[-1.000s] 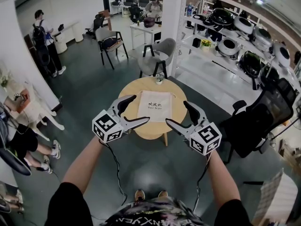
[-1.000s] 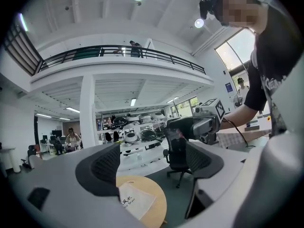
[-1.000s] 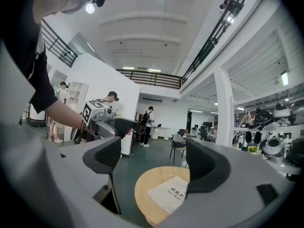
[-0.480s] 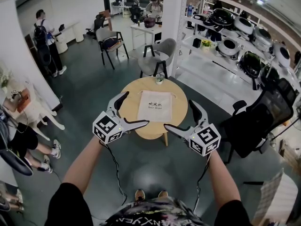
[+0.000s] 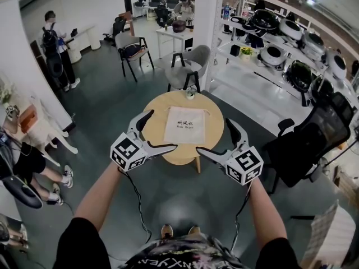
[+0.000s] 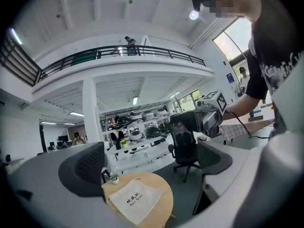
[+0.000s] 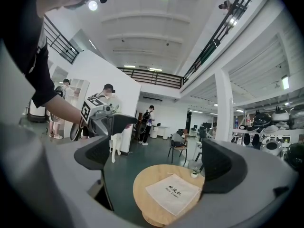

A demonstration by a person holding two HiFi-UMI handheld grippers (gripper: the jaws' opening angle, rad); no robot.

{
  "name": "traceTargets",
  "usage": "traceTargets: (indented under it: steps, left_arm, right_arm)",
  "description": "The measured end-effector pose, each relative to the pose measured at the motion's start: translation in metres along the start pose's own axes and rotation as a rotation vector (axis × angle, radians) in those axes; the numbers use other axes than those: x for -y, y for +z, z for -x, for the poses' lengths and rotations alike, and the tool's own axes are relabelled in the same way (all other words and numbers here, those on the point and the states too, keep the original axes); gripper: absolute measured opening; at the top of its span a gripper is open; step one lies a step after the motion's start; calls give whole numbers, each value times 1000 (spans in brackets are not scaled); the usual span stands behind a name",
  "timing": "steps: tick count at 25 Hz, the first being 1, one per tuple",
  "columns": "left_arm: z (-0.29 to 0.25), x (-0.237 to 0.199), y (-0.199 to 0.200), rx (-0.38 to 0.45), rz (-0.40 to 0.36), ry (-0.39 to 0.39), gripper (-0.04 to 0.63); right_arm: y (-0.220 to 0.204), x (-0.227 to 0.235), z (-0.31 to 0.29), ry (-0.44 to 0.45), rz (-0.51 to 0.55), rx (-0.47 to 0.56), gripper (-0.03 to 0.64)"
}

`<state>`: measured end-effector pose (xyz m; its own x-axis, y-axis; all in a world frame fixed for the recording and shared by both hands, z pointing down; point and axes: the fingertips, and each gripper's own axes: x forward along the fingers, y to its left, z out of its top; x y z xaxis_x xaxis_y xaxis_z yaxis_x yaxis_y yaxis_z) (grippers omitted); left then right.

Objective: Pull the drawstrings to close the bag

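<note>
The left gripper has just been opening; its jaws stand wide apart with nothing between them. Ahead and below it, a white bag lies flat on the round worktop, beside a small plant.

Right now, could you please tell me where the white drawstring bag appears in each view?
Head view: white drawstring bag at centre, lying flat.
Left gripper view: bag low, slightly left of centre.
Right gripper view: bag low, slightly right of centre.
Shared landmark: the round wooden table under it, with a small potted plant at its edge.
</note>
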<state>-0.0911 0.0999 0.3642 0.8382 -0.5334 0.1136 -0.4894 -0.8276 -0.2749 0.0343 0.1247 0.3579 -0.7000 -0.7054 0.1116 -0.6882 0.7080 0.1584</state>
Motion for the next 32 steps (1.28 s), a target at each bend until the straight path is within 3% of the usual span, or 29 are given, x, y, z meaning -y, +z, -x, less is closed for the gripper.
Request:
traceTargets:
  steps: [32]
  left_arm:
    - [-30,57,10,-16,-13,104,588]
  right_arm:
    - [-25,31,60,44,52,47,584]
